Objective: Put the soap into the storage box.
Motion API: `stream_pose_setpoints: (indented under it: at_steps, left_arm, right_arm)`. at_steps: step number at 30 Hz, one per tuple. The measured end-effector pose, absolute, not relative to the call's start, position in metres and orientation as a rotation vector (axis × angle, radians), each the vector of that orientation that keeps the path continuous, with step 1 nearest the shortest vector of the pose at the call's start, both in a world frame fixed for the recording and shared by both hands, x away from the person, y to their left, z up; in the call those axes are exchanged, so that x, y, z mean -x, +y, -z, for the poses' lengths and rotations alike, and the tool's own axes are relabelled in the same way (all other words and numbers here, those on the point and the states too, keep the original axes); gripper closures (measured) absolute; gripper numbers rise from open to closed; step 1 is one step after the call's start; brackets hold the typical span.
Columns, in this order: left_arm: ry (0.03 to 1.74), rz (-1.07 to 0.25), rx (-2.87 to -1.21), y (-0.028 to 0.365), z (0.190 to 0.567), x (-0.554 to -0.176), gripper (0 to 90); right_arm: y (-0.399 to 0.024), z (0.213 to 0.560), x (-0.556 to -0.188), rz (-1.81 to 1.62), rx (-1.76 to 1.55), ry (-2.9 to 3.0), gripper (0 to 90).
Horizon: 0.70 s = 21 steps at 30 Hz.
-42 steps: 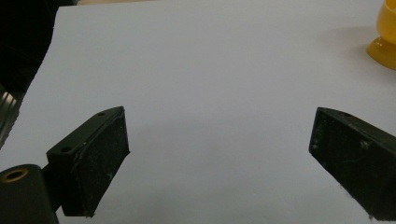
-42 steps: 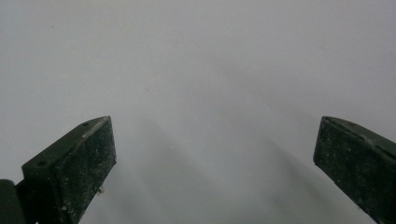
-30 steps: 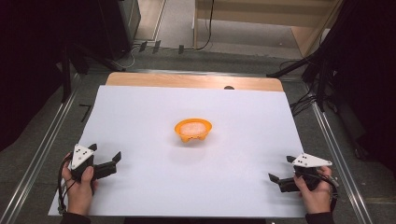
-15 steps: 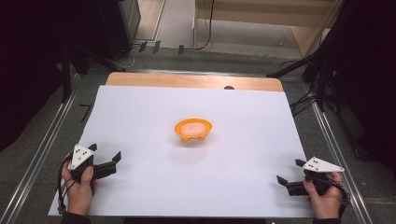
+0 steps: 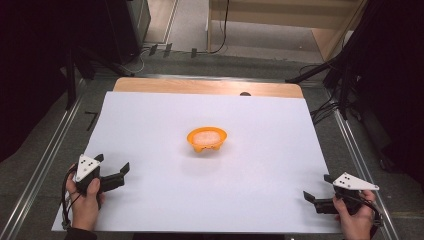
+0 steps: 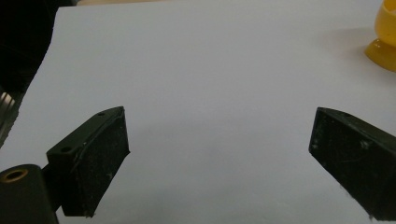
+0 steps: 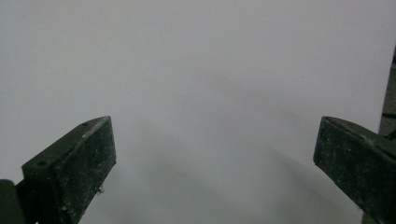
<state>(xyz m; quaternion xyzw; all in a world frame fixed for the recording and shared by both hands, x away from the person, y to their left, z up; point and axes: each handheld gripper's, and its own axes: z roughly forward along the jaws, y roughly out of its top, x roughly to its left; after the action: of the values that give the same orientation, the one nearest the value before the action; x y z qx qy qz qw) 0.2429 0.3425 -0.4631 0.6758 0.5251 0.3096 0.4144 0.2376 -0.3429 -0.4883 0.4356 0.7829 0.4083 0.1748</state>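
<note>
An orange bowl (image 5: 206, 139) with pale contents stands at the middle of the white table sheet (image 5: 150, 130). Its edge also shows at the top right of the left gripper view as an orange bowl (image 6: 385, 37). My left gripper (image 5: 112, 166) rests open near the front left corner, held by a hand, with nothing between its jaws. My right gripper (image 5: 318, 188) is open near the front right corner, jaws pointing left, also with nothing in it. Both sets of jaws stand wide apart over bare white sheet in the gripper views (image 6: 219, 154) (image 7: 215, 163).
A wooden table strip (image 5: 200, 86) shows past the sheet's far edge. Metal rails (image 5: 45, 160) run along both sides of the table. Cables and dark stands (image 5: 345, 85) lie on the floor behind and to the right.
My right gripper has drawn back toward the front right corner of the sheet. The left gripper and the bowl have stayed put.
</note>
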Motion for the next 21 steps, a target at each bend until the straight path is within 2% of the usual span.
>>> stream_pose_setpoints:
  at_steps: [21]
  left_arm:
    - [1.319, -0.774, -1.703, 0.3427, 0.4629, -0.2431, 5.2]
  right_arm:
    - [-0.3505, 0.4896, -0.2271, -1.158, -1.242, 2.157, 0.0]
